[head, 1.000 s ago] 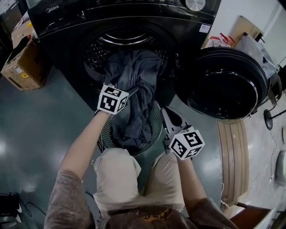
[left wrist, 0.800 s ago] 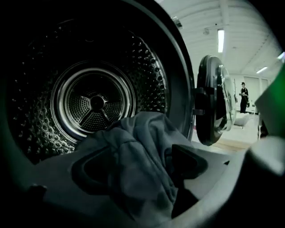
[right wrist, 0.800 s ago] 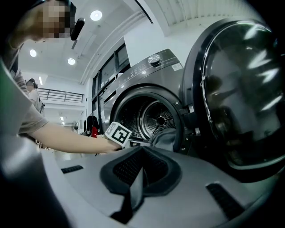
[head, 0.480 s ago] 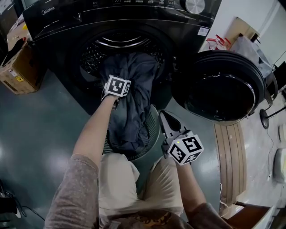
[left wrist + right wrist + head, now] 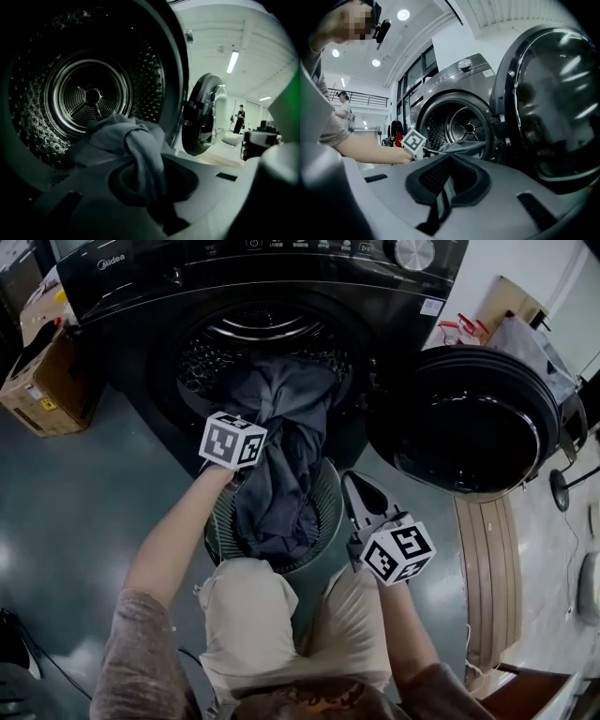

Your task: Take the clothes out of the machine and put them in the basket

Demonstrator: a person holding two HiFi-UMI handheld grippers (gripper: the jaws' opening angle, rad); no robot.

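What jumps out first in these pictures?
A dark grey garment spills out of the black machine into the green basket below. The left gripper, its fingers having just closed, pinches it. The round door stands open at right.

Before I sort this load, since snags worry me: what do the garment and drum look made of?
The garment looks like soft matte dark-grey fabric: it bunches and folds. The drum looks like polished steel, probably stainless: glinting embossed dimples.
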